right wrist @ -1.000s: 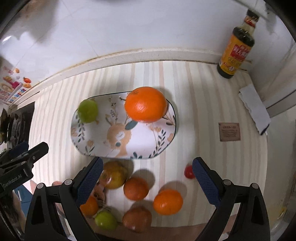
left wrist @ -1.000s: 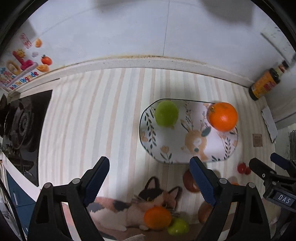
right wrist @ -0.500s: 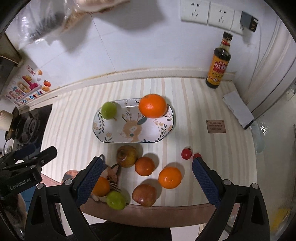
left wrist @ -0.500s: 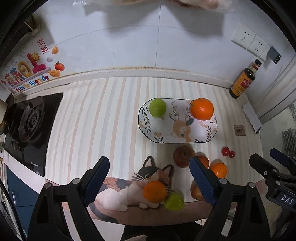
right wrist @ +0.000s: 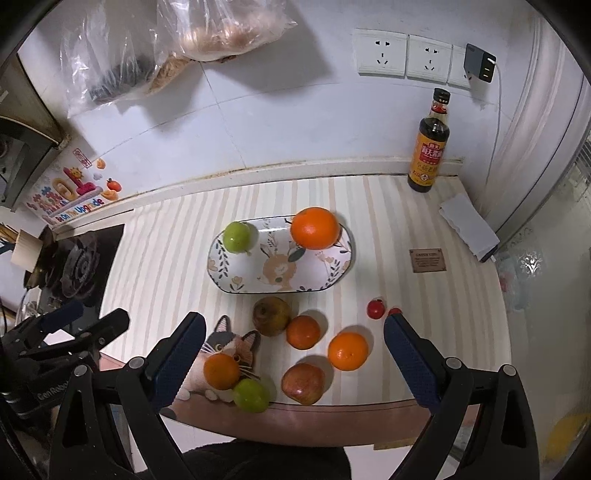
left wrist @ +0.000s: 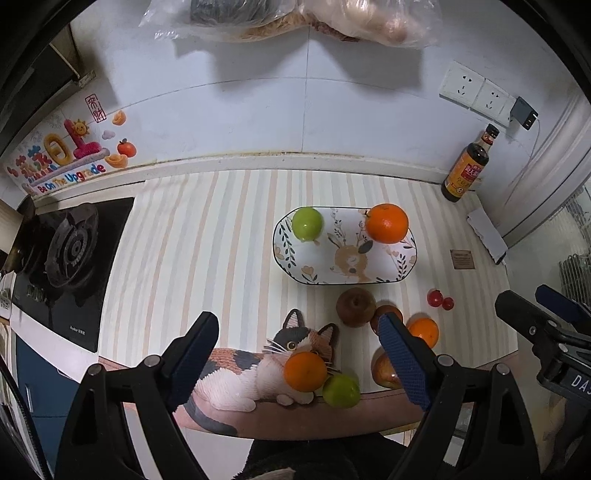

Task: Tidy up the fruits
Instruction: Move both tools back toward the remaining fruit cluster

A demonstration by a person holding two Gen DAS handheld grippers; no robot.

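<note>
An oval patterned plate (left wrist: 391,269) (right wrist: 325,280) on the striped counter holds a green apple (left wrist: 307,223) (right wrist: 237,236) and a large orange (left wrist: 387,223) (right wrist: 314,228). Near the front edge lie a brown pear (right wrist: 271,316), two oranges (right wrist: 303,332) (right wrist: 348,350), a red apple (right wrist: 303,383), two cherry tomatoes (right wrist: 376,308), and an orange (right wrist: 221,371) with a green apple (right wrist: 252,396) on a cat mat (right wrist: 229,339). My left gripper (left wrist: 295,354) and right gripper (right wrist: 291,354) are both open, empty, held high above the front edge.
A soy sauce bottle (right wrist: 430,144) stands at the back right by the wall. A folded cloth (right wrist: 469,226) and a small brown card (right wrist: 428,260) lie at the right. A gas stove (left wrist: 66,247) is at the left. Plastic bags (right wrist: 199,33) hang on the wall.
Both grippers have pulled up and back from the plate, so the whole counter and the wall come into view. Both stay open. The fruits have not moved.
</note>
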